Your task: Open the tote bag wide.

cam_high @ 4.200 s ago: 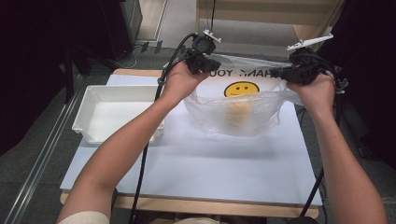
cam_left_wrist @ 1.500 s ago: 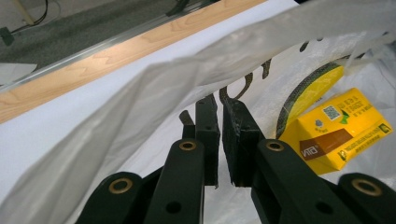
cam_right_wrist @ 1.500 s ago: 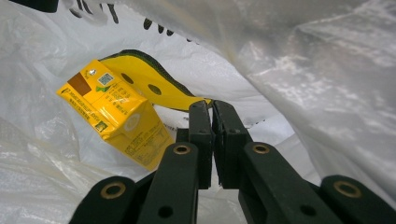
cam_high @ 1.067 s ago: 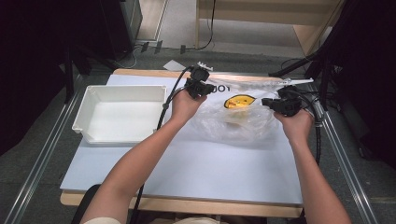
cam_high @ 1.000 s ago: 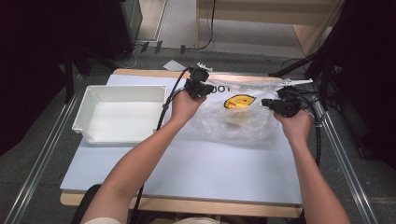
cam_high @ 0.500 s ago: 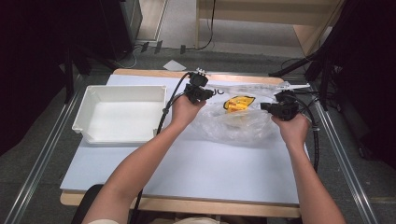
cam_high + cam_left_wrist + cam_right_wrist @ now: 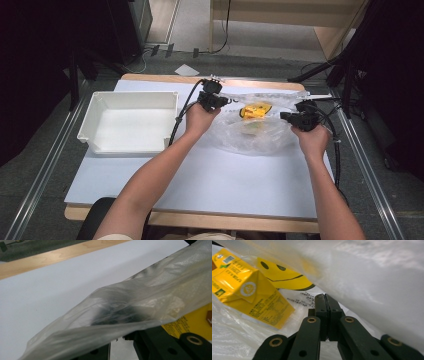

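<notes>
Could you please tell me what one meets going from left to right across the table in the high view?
White tray → left claw → yellow carton inside the clear plastic bag → right claw.

In the left gripper view, the tips of the left gripper (image 7: 117, 340) are covered by a fold of the translucent, crinkled plastic bag (image 7: 140, 302), so whether film is pinched cannot be determined. The yellow printed drink carton (image 7: 192, 320) is cut off by the right edge of that view. In the high view, the print on the carton (image 7: 255, 110) is too small to be read, and the person's forearms are cut off by the bottom edge.
</notes>
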